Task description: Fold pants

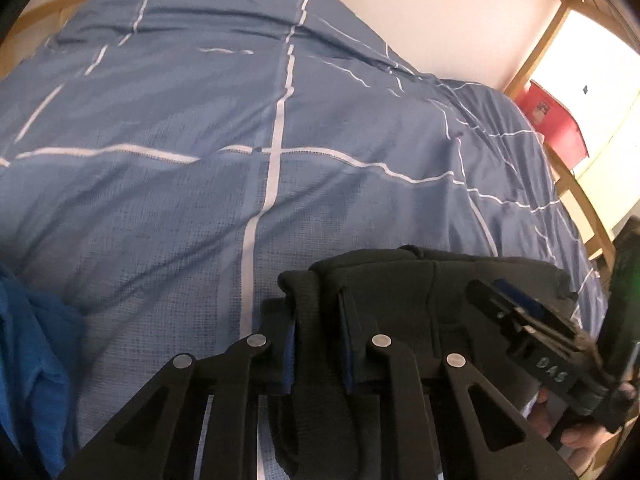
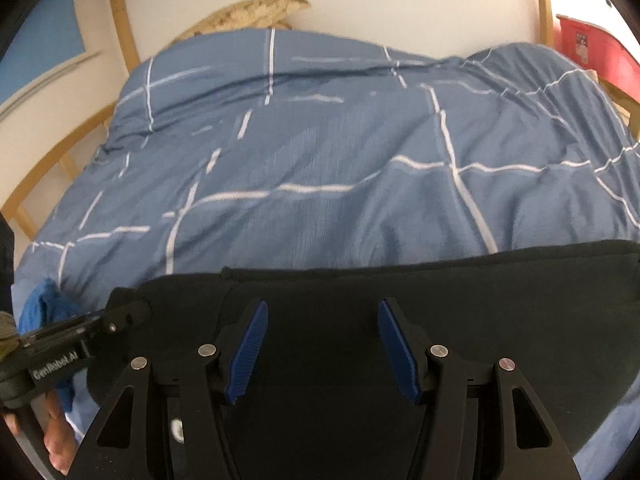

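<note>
Left tongs [image 1: 318, 354] clamped, right tongs [image 2: 322, 346] agape

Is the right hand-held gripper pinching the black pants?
No, the right hand-held gripper hangs open above the black fabric pants, its ribbed blue pads spread wide apart.

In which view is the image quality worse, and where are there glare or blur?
Left wrist view: the window at the right edge is overexposed, and the blue checked duvet shows blocky smearing. Right wrist view: lighting is even, the duvet lines are slightly motion-blurred, and the black folded pants are too dark for detail. Both views bend strongly at the edges.
</note>
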Demonstrator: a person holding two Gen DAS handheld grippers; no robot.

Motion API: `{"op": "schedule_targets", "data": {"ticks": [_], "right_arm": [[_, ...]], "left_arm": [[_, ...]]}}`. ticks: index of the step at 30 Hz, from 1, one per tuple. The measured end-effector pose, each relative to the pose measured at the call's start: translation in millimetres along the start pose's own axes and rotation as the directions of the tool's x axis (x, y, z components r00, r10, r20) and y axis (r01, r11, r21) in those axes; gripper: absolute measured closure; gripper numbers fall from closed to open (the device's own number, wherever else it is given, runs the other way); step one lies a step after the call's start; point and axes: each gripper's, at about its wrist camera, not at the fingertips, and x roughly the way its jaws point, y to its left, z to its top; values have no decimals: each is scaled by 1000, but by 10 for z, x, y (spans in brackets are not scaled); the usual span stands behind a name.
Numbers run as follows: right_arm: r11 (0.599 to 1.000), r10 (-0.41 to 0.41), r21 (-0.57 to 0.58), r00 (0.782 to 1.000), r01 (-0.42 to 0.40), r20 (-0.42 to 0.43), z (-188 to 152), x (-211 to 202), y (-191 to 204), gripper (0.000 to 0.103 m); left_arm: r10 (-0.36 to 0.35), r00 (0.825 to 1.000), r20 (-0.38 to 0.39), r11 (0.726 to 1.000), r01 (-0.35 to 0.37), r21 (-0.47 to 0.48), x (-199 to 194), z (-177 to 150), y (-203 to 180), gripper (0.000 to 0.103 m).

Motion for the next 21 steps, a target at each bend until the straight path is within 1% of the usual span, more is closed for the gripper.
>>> {"op": "schedule_targets", "data": {"ticks": [2, 3, 4, 6, 7, 8, 10, 12, 15, 17, 19, 21], "right_arm": [[1000, -11, -3, 1000, 11, -14, -18, 55, -21, 45], [1000, -11, -1, 1000, 11, -20, -26, 71, -35, 45], [1000, -12, 9, 1000, 12, -28, -30, 80, -67, 46], [999, -16, 29, 999, 17, -31, -39, 66, -104, 46], [999, -22, 41, 999, 23, -30, -44, 32, -125, 46], [999, -27, 47, 999, 28, -27, -48, 0, -138, 46], [998, -28, 59, 1000, 28, -9, -61, -120, -167, 46], [997, -21, 69, 999, 19, 26, -80, -287, -194, 46], [997, -6, 78, 997, 0, 77, -101, -539, -259, 46], [996, 1, 88, 993, -11, 117, -129, -757, -353, 46], [995, 6, 100, 989, -22, 151, -153, -944, -467, 45], [992, 9, 120, 986, -29, 169, -169, -1110, -626, 45]], "left_arm": [[20, 1000, -20, 1000, -19, 23, 21, 13, -18, 74], [38, 999, -26, 999, -38, 32, 20, 23, -26, 63], [61, 998, -20, 997, -61, 38, -7, 36, -27, 55], [82, 997, 7, 996, -82, 33, -117, 56, -25, 48], [91, 996, 18, 995, -92, 30, -167, 54, -28, 47], [125, 991, 44, 991, -127, 37, -262, 48, -55, 47], [173, 980, 101, 981, -180, 74, -436, 24, -144, 37], [196, 968, 155, 966, -218, 139, -658, -37, -317, 35], [181, 963, 199, 954, -221, 201, -897, -156, -556, 33], [171, 960, 221, 952, -219, 214, -1009, -225, -695, 29], [157, 961, 229, 952, -209, 225, -1085, -310, -830, 28], [164, 959, 231, 945, -220, 240, -1107, -401, -1004, 28]]}}
